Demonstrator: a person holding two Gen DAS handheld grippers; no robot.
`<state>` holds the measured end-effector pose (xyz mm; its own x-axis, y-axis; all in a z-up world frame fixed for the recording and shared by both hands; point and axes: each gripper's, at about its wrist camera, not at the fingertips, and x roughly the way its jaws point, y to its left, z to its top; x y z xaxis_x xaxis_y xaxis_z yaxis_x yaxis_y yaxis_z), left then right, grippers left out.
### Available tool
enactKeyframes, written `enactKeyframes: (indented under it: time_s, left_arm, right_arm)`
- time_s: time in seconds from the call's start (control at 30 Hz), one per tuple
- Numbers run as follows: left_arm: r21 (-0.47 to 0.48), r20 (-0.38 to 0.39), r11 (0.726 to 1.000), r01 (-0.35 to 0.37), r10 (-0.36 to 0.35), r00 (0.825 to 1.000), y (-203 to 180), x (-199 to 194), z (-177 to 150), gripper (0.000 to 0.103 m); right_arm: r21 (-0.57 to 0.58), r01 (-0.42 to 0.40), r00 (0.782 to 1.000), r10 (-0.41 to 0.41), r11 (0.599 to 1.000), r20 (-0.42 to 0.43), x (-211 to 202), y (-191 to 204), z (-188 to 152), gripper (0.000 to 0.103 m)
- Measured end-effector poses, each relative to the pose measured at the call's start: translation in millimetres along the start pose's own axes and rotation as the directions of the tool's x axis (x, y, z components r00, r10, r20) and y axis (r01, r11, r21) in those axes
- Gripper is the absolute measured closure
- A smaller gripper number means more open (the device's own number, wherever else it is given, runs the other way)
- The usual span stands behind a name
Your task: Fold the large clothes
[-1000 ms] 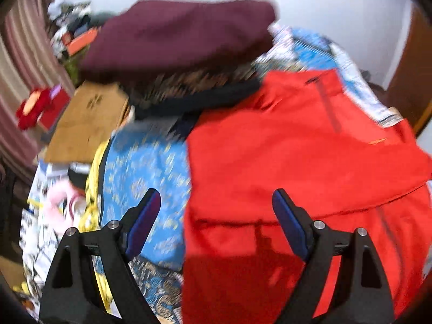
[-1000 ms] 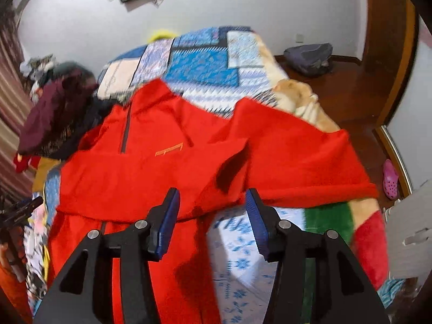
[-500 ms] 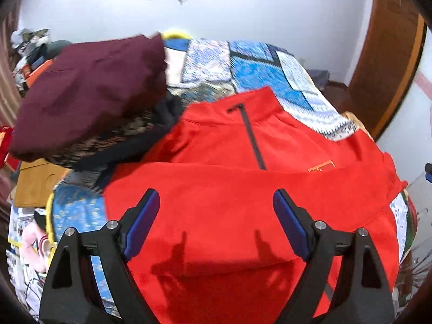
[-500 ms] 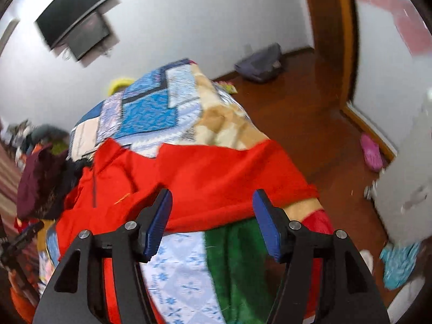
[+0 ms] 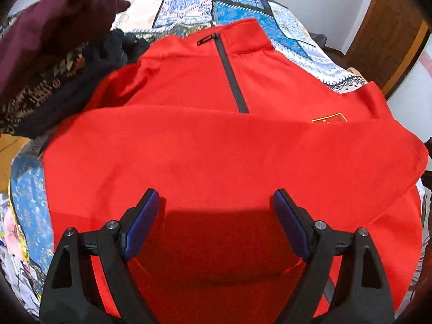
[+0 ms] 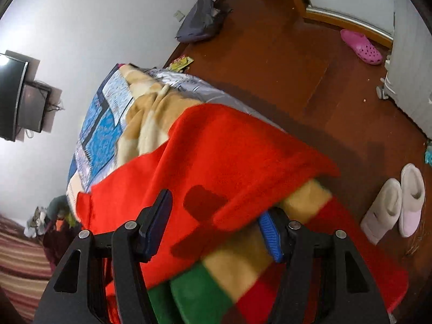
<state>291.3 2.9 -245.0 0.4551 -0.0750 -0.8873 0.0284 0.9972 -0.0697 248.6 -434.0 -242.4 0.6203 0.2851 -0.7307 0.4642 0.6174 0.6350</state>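
Left wrist view: red zip-neck pullover point(image 5: 216, 140) spread front-up over a blue patchwork quilt point(image 5: 243, 5) on the bed, collar at the far end, dark half-zip point(image 5: 232, 73) running from the collar toward the near side. One sleeve folded across the chest as a wide band, partly covering a small yellow-edged chest badge point(image 5: 329, 118) at right. Left gripper point(image 5: 216, 216) hangs just above the near part of the pullover, blue-padded fingers point(image 5: 140, 224) wide apart, nothing between them, its shadow on the fabric. Far left: heap of other clothes, a maroon garment point(image 5: 54, 21) on top of dark patterned cloth point(image 5: 40, 89). Wooden door point(image 5: 391, 35) at far right. Right wrist view, strongly tilted: pullover's red sleeve or side point(image 6: 229, 162) lies at the bed edge over a striped fleece blanket point(image 6: 229, 275) in tan, green and red. Right gripper point(image 6: 216, 221) fingers apart; the left finger sits above the red cloth, the right finger's blue pad point(image 6: 270, 237) shows below the cloth's hanging edge, so the edge lies between the open fingers, not pinched. Beyond: brown wooden floor point(image 6: 297, 54), pink clog point(image 6: 361, 46), pair of white slippers point(image 6: 397, 202), grey bag point(image 6: 202, 21) against the wall, wall-mounted TV point(image 6: 10, 94) at left.
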Motion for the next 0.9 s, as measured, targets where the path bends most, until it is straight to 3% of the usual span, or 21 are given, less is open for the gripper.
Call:
enactKeyframes:
  time_s: [0.03, 0.07, 0.1, 0.2, 0.37, 0.47, 0.53, 0.7, 0.8, 0.9]
  left_arm:
    - [-0.007, -0.006, 1.0, 0.003, -0.003, 1.0, 1.3, 1.9, -0.2, 0.017]
    - [-0.015, -0.01, 1.0, 0.004, -0.004, 1.0, 2.9, 3.3, -0.3, 0.018]
    - [-0.021, -0.012, 1.0, 0.005, -0.005, 1.0, 3.9, 4.0, 0.4, 0.018]
    - [-0.043, 0.003, 0.999, 0.005, -0.005, 1.0, 8.0, 0.8, -1.1, 0.018]
    - [-0.054, 0.033, 0.999, -0.008, 0.01, 0.999, 14.9, -11.6, -3.5, 0.018]
    - [-0.052, 0.05, 0.998, -0.02, 0.023, 0.998, 17.4, -17.8, -2.3, 0.018]
    - [-0.055, 0.068, 0.998, -0.025, 0.029, 0.997, 18.8, -24.3, -2.1, 0.018]
    - [-0.068, 0.1, 0.998, -0.016, 0.023, 0.995, 22.5, -39.0, -3.9, 0.017]
    - [-0.064, 0.11, 0.998, -0.017, 0.024, 0.994, 24.3, -45.7, -7.3, 0.018]
    - [-0.053, 0.115, 0.998, -0.024, 0.03, 0.993, 25.1, -50.9, -12.7, 0.018]
  right_arm:
    - [-0.012, 0.016, 1.0, -0.016, 1.0, 0.014, 1.8, 3.8, 2.3, 0.046]
    - [-0.027, 0.042, 0.999, -0.042, 0.999, 0.029, 3.7, 7.6, 4.3, 0.056]
    - [-0.042, 0.081, 0.996, -0.079, 0.996, 0.044, 5.6, 11.6, 6.7, 0.075]
    - [-0.066, 0.104, 0.993, -0.1, 0.992, 0.066, 2.8, 20.1, 11.8, 0.092]
    - [-0.224, 0.074, 0.978, -0.027, 0.972, 0.206, -46.2, 71.0, 10.8, 0.095]
    - [-0.359, 0.036, 0.962, 0.065, 0.932, 0.265, -82.0, 116.2, 1.2, 0.096]
    - [-0.471, -0.008, 0.948, 0.156, 0.882, 0.278, -108.4, 153.8, -15.8, 0.096]
    - [-0.604, -0.15, 0.937, 0.308, 0.783, 0.166, -122.3, 208.9, -63.2, 0.096]
    - [-0.626, -0.204, 0.948, 0.311, 0.753, 0.066, -96.9, 222.5, -95.3, 0.096]
    - [-0.635, -0.208, 0.97, 0.241, 0.744, -0.035, -54.0, 223.4, -124.7, 0.095]
